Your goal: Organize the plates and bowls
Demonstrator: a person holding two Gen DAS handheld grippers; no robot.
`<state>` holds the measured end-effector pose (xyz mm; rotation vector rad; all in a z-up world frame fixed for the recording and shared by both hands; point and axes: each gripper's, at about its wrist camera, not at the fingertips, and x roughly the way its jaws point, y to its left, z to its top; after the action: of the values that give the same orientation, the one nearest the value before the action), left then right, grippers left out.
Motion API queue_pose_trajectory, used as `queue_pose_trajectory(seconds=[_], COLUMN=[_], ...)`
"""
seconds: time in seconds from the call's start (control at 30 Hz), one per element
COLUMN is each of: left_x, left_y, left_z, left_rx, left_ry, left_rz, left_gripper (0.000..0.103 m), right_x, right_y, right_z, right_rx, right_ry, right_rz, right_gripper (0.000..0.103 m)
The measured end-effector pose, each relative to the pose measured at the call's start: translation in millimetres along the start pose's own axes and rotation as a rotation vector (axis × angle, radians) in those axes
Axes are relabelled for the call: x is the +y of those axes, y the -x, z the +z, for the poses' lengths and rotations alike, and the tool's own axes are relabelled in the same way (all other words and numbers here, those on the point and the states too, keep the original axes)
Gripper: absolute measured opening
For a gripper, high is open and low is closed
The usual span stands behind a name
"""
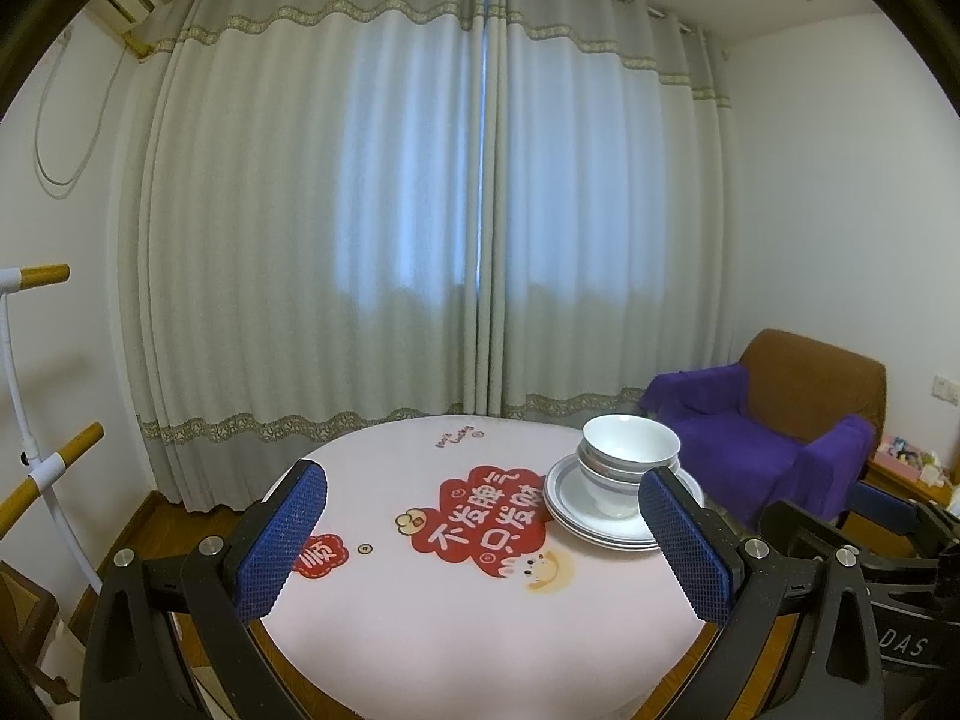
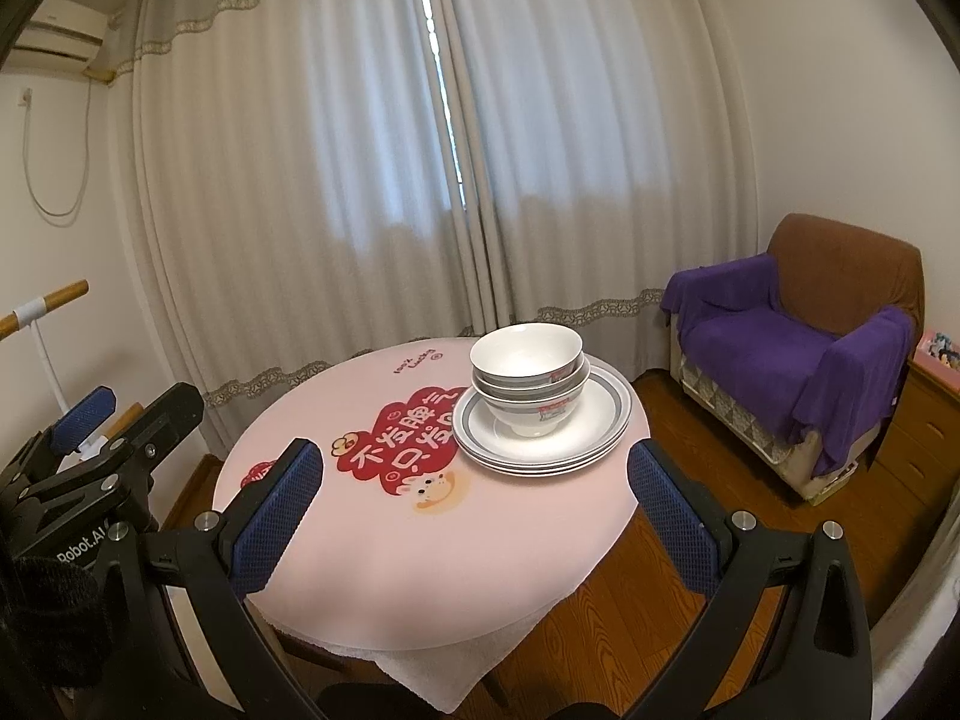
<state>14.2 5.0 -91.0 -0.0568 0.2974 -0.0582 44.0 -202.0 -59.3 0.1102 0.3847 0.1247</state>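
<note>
A stack of white bowls sits nested on a stack of grey-rimmed white plates at the right side of the round table with a pink cloth. My left gripper is open and empty, held above the table's near side, left of the stack. My right gripper is open and empty, held above the table's near edge, short of the stack. The left gripper also shows in the right wrist view at the far left.
A brown armchair draped in purple cloth stands right of the table. Curtains hang behind. A white rack with wooden pegs stands at left. A wooden floor lies below.
</note>
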Motion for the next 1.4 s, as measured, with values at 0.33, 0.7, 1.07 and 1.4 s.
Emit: queue_pose_trajectory(seconds=[0.33, 0.7, 1.07, 1.4], left_x=[1.2, 0.6, 0.7, -0.2], left_y=[-2.9, -5.0, -5.0, -4.4], left_z=[-1.6, -2.0, -2.2, -2.8], left_rx=[0.002, 0.004, 0.004, 0.004], left_ry=[-0.003, -0.004, -0.004, -0.006], left_rz=[0.002, 0.002, 0.002, 0.003], left_gripper=[0.102, 0.102, 0.102, 0.102], right_x=[0.7, 1.4, 0.4, 1.5], right_y=[-0.7, -2.7, -1.8, -1.4], right_z=[-0.7, -2.9, -3.6, -5.2], right_rx=[0.001, 0.003, 0.004, 0.004], right_ry=[-0.003, -0.007, -0.008, -0.010], right_rz=[0.000, 0.000, 0.000, -0.001], right_gripper=[0.103, 0.103, 0.103, 0.103])
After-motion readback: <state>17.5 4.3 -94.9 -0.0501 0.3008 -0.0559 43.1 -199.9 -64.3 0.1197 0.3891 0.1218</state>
